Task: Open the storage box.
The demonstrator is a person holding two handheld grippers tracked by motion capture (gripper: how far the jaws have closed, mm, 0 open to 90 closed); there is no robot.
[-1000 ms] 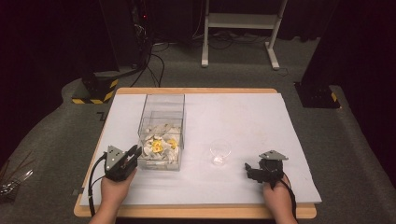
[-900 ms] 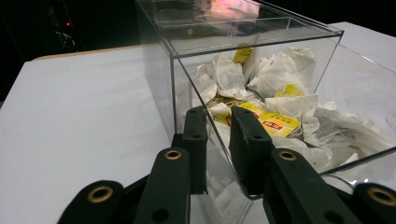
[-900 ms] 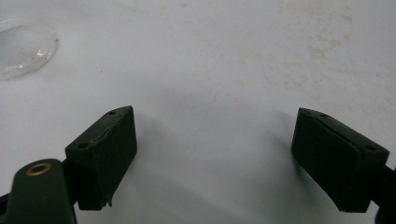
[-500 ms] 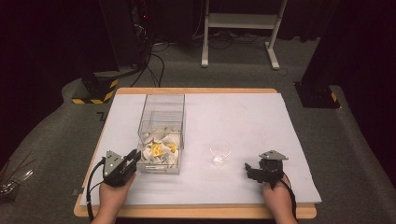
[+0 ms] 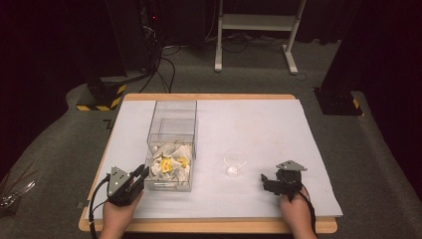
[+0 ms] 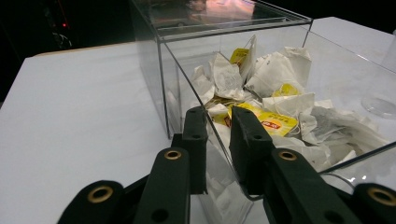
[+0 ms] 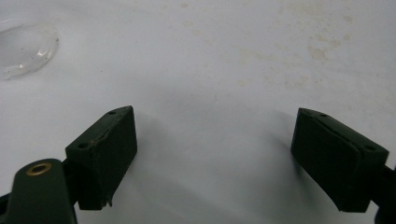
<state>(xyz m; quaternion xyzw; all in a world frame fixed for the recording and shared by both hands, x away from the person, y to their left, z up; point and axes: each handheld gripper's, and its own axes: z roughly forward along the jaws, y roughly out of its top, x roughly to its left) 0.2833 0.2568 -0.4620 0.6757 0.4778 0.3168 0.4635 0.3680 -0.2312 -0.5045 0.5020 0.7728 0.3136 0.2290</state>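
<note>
Broadly, the wooden table covered with a white sheet (image 5: 259,124) carried everything. On its left half stood the tall clear plastic box (image 5: 171,144), open at the top and holding a loose heap of white and yellow tea bags (image 5: 169,167) on its floor. Right of the box, apart from it, sat a small clear glass cup (image 5: 234,162) with something pale in its bottom.

The left claw (image 6: 217,121) was clamped on the near wall of the box at its left corner, one jaw outside and one inside, so the box was held steady. The right claw (image 5: 267,181) rested on the sheet just right of the cup with its jaws wide apart and nothing between them.

My reading is that the bracing step was in hand. Next, the right claw would need to rise over the rim, reach down into the box and pinch a single bag, probably for the cup.
</note>
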